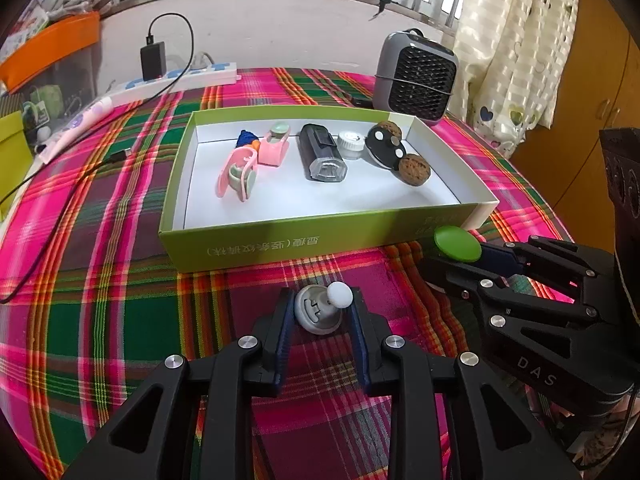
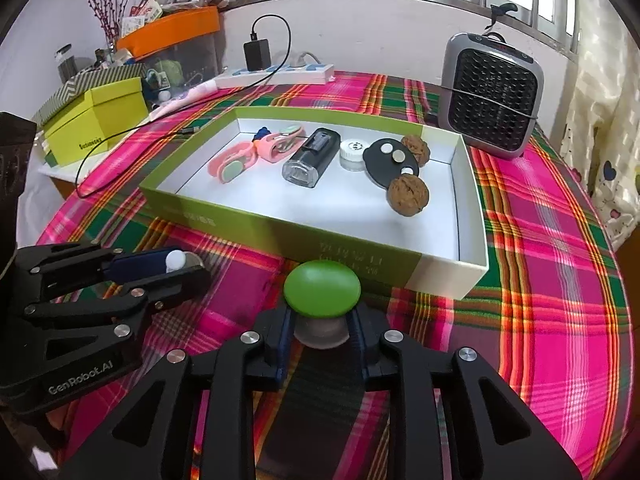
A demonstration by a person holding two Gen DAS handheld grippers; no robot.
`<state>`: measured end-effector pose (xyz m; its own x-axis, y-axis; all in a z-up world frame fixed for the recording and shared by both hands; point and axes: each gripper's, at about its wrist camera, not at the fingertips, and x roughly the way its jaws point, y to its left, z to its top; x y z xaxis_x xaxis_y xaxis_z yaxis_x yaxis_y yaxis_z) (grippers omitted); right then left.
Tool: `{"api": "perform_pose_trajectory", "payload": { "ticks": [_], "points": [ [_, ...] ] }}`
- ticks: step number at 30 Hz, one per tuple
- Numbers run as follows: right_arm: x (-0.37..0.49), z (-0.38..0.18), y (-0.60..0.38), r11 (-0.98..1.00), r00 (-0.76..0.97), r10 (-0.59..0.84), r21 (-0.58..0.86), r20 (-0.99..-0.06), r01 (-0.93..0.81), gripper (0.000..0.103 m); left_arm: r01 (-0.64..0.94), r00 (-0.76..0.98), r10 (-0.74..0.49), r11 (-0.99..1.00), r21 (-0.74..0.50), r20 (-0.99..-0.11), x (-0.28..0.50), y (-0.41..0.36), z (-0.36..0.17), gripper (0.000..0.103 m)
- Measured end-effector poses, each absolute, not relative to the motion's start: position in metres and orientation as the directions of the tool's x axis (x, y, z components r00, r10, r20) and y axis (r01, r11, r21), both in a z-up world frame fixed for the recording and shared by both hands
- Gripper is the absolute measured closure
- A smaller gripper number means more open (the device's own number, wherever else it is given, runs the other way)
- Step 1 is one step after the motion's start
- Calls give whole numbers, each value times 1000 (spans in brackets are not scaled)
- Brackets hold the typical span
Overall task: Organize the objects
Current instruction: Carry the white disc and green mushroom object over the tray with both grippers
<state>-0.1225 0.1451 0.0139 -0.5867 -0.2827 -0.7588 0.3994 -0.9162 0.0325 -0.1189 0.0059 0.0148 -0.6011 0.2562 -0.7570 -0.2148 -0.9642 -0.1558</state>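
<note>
where the jaws close, grey disc (image 1: 318, 314) between

The woven plaid tablecloth (image 1: 120, 288) looks matt. The cardboard box (image 1: 280, 240) is smooth, the walnuts (image 1: 415, 169) rough and wrinkled

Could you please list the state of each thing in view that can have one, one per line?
Left gripper: shut on the grey knob.
Right gripper: shut on the green knob.
Box: open, no lid on.
Charger: plugged into the power strip.
Jar: cap on, upright.
Fan: upright.
</note>
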Motion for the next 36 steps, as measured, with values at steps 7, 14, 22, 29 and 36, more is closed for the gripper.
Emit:
{"api": "perform_pose_trajectory", "payload": {
  "ticks": [7, 14, 22, 29, 36],
  "points": [
    [-123, 14, 146, -917, -589, -289, 42, -755, 397, 84, -212, -601, 254, -965, -156, -757, -120, 5, 15, 81],
    [-122, 15, 146, -917, -591, -291, 42, -752, 398, 85, -213, -603, 256, -964, -157, -756, -120, 5, 15, 81],
    [-117, 18, 148, -916, -599, -309, 62, -738, 397, 85, -215, -612, 255, -965, -154, -748, -116, 7, 21, 81],
    [-113, 22, 148, -915, -605, -320, 72, -729, 398, 85, -212, -622, 252, -966, -150, -741, -113, 7, 28, 81],
    [-108, 30, 150, -915, -622, -325, 70, -712, 398, 85, -217, -633, 254, -965, -147, -731, -110, 11, 35, 81]
  ]
}}
